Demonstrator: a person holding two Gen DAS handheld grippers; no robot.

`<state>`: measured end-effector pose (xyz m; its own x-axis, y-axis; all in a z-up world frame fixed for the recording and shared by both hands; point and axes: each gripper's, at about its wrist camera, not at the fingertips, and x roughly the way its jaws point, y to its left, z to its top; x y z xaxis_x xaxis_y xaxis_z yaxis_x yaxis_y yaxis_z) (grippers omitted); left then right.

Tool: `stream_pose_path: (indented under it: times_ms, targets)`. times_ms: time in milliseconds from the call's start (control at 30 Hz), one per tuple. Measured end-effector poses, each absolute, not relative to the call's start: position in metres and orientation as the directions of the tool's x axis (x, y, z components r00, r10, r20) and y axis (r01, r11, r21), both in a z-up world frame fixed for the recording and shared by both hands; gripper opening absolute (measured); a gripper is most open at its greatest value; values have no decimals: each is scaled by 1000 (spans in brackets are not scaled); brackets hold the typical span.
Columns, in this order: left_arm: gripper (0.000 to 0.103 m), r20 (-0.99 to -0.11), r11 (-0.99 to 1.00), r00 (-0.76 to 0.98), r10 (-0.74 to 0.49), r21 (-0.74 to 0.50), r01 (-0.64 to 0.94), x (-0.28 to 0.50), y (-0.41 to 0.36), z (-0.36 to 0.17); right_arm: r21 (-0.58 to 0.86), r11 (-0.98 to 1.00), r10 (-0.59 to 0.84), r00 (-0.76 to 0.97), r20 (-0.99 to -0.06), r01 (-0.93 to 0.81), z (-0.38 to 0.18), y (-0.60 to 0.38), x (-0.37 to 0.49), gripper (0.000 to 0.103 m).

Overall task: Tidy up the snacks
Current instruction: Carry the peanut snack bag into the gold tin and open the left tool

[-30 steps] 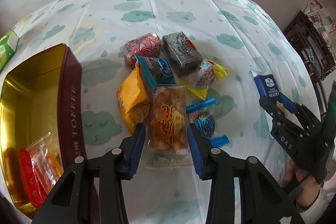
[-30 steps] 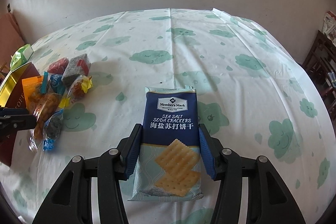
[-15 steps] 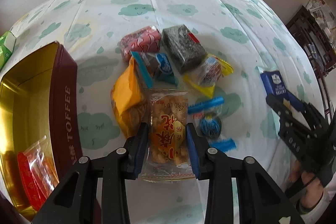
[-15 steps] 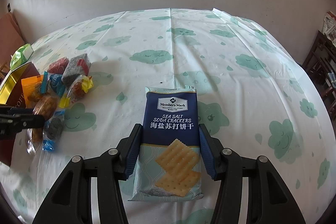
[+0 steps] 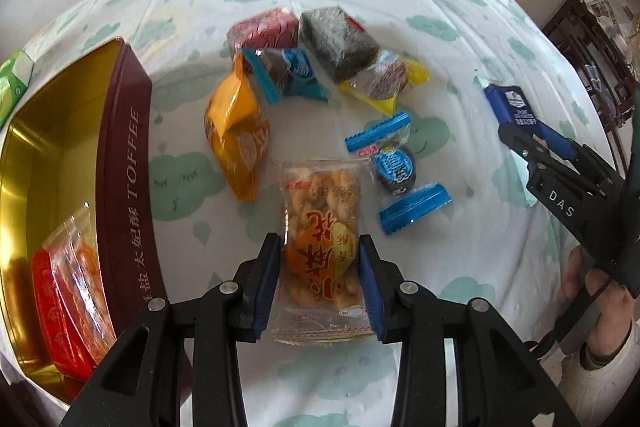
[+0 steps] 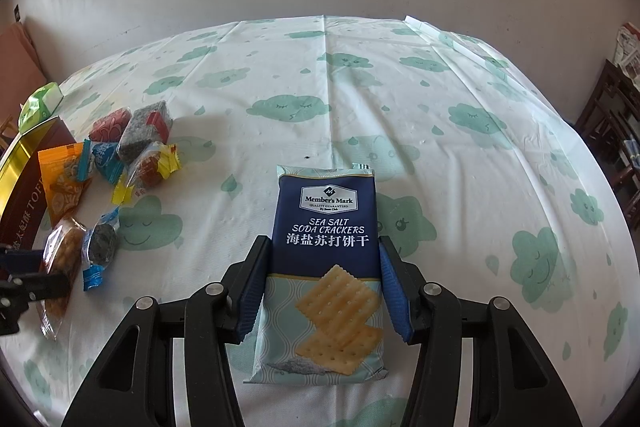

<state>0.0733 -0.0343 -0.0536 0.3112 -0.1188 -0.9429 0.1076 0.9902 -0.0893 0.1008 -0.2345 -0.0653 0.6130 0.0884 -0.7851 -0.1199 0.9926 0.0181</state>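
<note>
Left wrist view: toffee tin (image 5: 124, 163) left of left gripper (image 5: 320, 281), two packets inside. Fingers, wider a second ago, now pinch the fried-snack packet (image 5: 320, 239); six packets lie beyond. Right gripper (image 6: 325, 285) unchanged, fingers clamping one cracker pack (image 6: 325, 259) on the surface (image 6: 440, 131).

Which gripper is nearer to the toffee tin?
Left. The left gripper holds a clear snack pack right beside the toffee tin; the right gripper, closed on the soda crackers, sits beyond the snack pile.
</note>
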Motion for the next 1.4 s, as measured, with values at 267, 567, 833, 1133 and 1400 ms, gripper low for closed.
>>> stream_pose_path:
  times_ms: [267,567,833,1133,1400]
  targets:
    - [33,-939,990,322,-122,-92,106,69,-32,-48,17,993,87,613,-785,-120,-65,-234,101,54]
    - [33,-902,991,412,-130,-107,77,56,-8,-5,15,993,86,613,-785,-119,-66,-234,101,54]
    - [33,-890,998,457,-4,-33,-55,40,65,17,15,993,85,613,-785,-119,-66,-234,101,54]
    - [33,-916,976,382,125,44,-214,31,141,-4,12,993,82,613,-786,-118,-66,-233,101,54]
    - [33,-937,971,317,151,80,-227,26,162,-28,14,993,84,613,-786,-119,-66,-234,101,54]
